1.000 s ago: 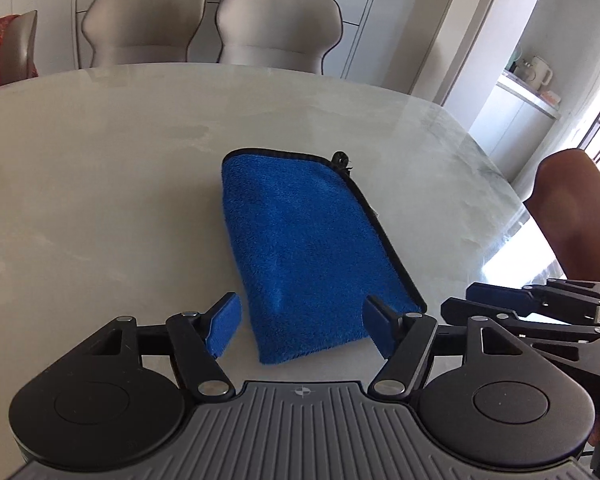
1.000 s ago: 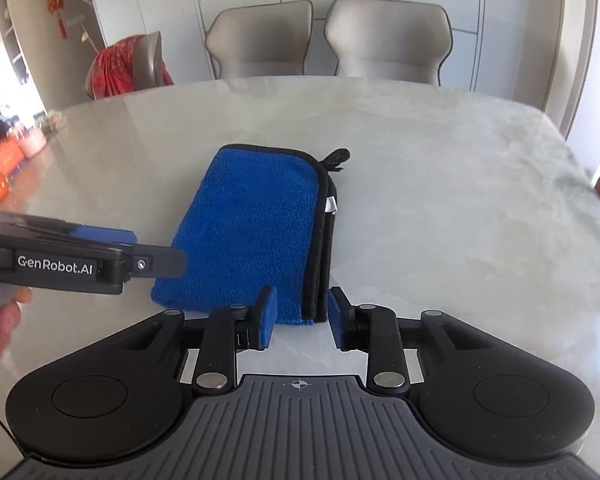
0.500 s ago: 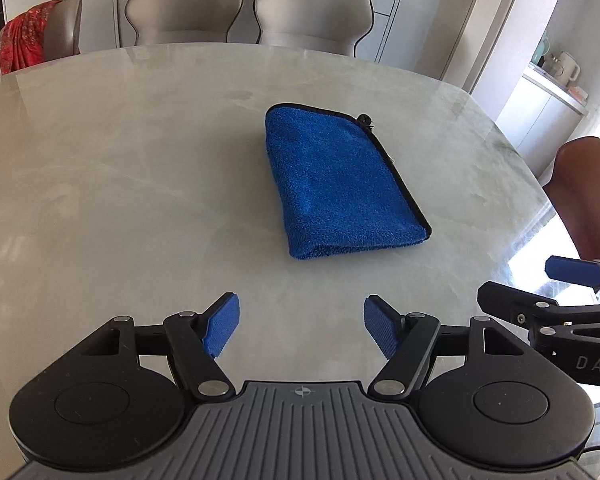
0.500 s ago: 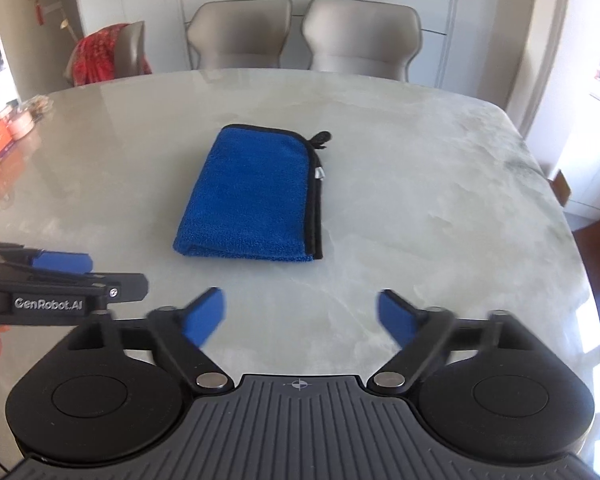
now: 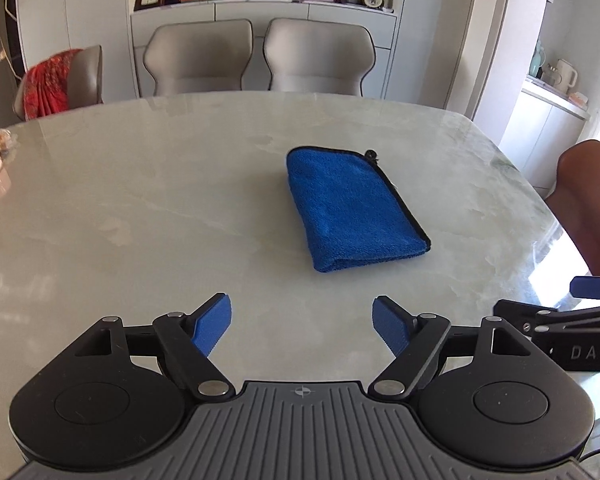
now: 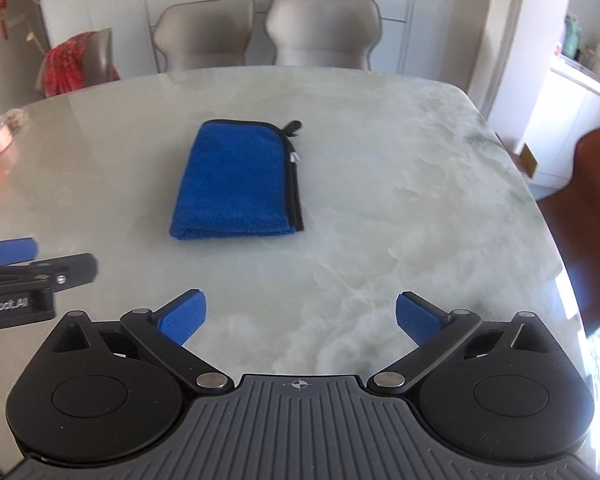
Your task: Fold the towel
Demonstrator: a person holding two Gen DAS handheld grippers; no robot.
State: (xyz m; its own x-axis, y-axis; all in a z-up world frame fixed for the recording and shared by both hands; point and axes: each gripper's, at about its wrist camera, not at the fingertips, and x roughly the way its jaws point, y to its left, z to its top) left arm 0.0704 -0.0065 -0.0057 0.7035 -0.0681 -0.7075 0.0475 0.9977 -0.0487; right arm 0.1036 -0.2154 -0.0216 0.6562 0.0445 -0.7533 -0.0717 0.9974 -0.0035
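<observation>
A blue towel (image 5: 350, 206) with a black hem lies folded into a narrow rectangle in the middle of the marble table (image 5: 140, 208). The same towel (image 6: 238, 186) shows its hemmed edges stacked along its right side in the right wrist view. My left gripper (image 5: 302, 326) hovers well back from it, its jaws opening with nothing between them. My right gripper (image 6: 300, 316) is also back from the towel, jaws still opening and empty. Each gripper appears at the edge of the other's view: the right gripper (image 5: 556, 320), the left gripper (image 6: 32, 268).
Two grey chairs (image 5: 256, 56) stand at the table's far side, and a chair with a red cloth (image 5: 54, 82) at the far left. A brown chair (image 5: 592, 208) sits at the right edge. Small items (image 6: 0, 136) lie at the table's left rim.
Both grippers have pulled back and risen from the towel's near end. The right gripper, nearly closed at the hemmed corner, has let go and spread wide. The towel lies still.
</observation>
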